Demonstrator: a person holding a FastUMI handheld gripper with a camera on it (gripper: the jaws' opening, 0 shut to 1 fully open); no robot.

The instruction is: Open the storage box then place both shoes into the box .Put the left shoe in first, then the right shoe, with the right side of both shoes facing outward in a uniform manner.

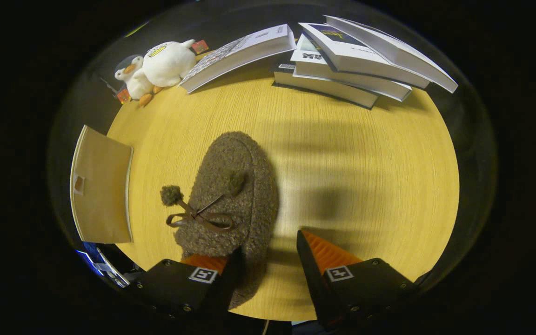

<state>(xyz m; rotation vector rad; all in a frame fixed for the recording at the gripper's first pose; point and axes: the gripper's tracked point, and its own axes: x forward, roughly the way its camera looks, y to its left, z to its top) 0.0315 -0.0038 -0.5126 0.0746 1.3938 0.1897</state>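
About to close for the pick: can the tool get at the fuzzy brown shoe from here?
Probably yes. The tool is open, the fuzzy brown shoe's heel already lies between its fingers, and nothing on the wooden table stands in the way.

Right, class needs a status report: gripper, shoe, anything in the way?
Hand-held gripper open, straddling heel of fuzzy brown slipper on wooden table. Not gripped yet. Nothing obstructing.

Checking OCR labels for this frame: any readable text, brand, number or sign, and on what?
None can be read.
Book covers: printed marks, too blurred to read.
Open book: print and a barcode-like patch, too small.
Plush duck: yellow patch and red tags, illegible.
Gripper fingers: square black-and-white markers, no words; it stands open around the fuzzy brown shoe's heel.
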